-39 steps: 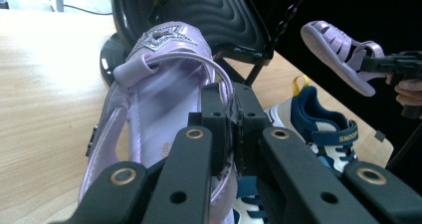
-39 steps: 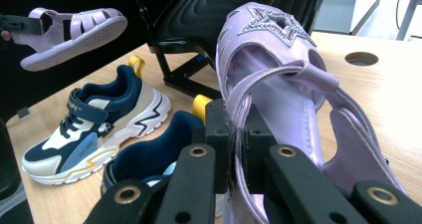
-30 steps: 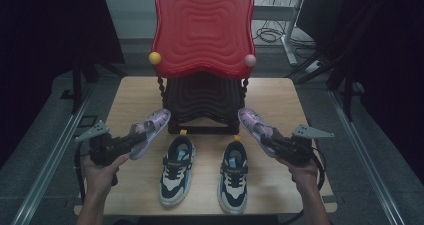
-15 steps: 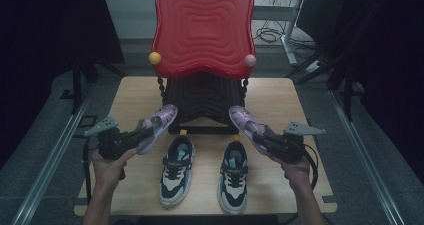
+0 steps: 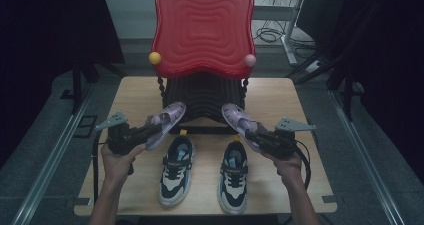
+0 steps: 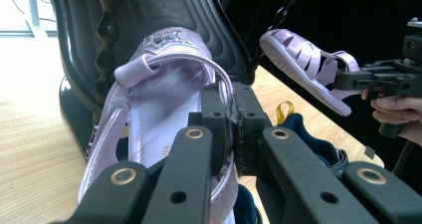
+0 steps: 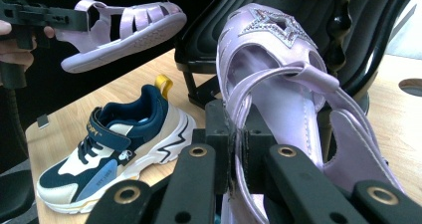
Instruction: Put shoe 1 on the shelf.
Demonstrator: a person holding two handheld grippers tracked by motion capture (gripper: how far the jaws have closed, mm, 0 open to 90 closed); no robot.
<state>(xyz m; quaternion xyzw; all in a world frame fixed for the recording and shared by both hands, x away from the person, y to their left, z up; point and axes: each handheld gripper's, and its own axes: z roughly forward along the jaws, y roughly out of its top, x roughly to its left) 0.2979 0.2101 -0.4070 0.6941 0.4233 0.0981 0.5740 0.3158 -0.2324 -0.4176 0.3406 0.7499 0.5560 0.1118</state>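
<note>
The left gripper (image 5: 150,131) is clamped on the heel strap of the left sandal (image 5: 167,122), the right gripper (image 5: 256,136) on the right sandal (image 5: 239,123). Each sandal's long axis runs on ahead of its jaws, toe up toward the rack (image 5: 202,97), converging. This looks like the carry; next, seat both on the rack above the sneakers (image 5: 176,170).

Both grippers (image 5: 155,131) (image 5: 254,136) raised, jaws clamped (hands gripping the handles).

A lab-like recording room: a bare wooden table (image 5: 300,110) stands on grey floor between metal floor rails (image 5: 50,155), with dark curtains (image 5: 50,35) around and loose cables (image 5: 270,35) beyond.
</note>
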